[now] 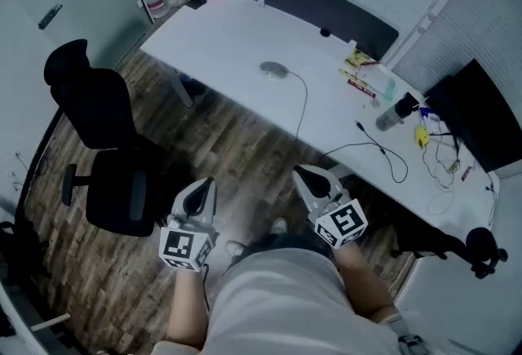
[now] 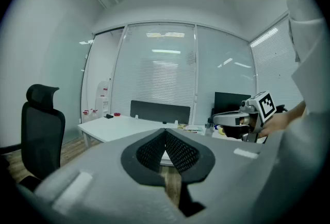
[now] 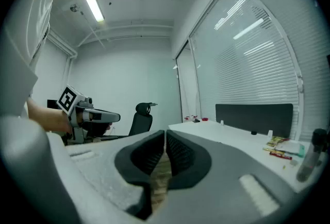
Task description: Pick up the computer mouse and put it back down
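A grey computer mouse (image 1: 274, 69) lies near the middle of the white desk (image 1: 236, 35), its cable trailing toward the front edge. Both grippers hang in front of the person, well short of the desk and over the wooden floor. My left gripper (image 1: 201, 189) is shut with nothing between its pads (image 2: 166, 149). My right gripper (image 1: 307, 177) is also shut and empty, pads (image 3: 165, 152) pressed together. Each gripper view shows the other gripper: the right gripper (image 2: 227, 120) from the left side, the left gripper (image 3: 105, 116) from the right side.
A black office chair (image 1: 102, 141) stands left of me on the floor. On the desk's right end are a bottle (image 1: 395, 113), snack packets (image 1: 359, 72), cables and a black monitor (image 1: 477, 113). A dark divider panel (image 1: 318, 6) lines the desk's far edge.
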{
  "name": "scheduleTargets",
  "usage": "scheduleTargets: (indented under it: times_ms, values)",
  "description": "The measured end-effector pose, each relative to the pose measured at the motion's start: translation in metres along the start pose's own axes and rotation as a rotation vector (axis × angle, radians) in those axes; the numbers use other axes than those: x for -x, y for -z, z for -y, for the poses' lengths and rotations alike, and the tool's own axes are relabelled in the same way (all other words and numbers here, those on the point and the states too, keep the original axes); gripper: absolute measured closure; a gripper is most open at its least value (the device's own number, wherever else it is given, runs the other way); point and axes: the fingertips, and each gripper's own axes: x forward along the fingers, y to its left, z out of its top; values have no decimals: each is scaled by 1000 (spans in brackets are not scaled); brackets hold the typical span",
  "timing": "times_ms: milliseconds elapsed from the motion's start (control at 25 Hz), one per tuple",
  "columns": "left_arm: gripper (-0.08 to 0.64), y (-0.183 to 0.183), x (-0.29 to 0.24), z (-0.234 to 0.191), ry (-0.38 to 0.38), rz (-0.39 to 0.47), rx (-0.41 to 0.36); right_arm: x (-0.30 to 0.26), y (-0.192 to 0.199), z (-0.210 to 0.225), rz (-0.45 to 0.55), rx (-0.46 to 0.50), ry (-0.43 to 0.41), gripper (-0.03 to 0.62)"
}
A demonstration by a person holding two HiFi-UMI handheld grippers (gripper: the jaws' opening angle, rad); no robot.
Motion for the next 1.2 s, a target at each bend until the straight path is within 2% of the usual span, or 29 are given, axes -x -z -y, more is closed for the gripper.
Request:
scheduleTargets:
  times_ms: [400, 680, 920, 1200]
  values:
    - [551, -5, -58, 27, -6, -11, -23, 7, 1, 56, 33, -39, -36, 577]
    - [551, 4, -96, 33, 21, -66, -35, 6, 5, 96, 64, -95, 1, 577]
    - [551, 9, -143, 4, 55, -89, -15, -20, 13, 131, 28, -110, 69, 577]
    - [551, -3, -203, -65, 124, -80, 2, -92, 5, 162, -15, -108, 128, 577]
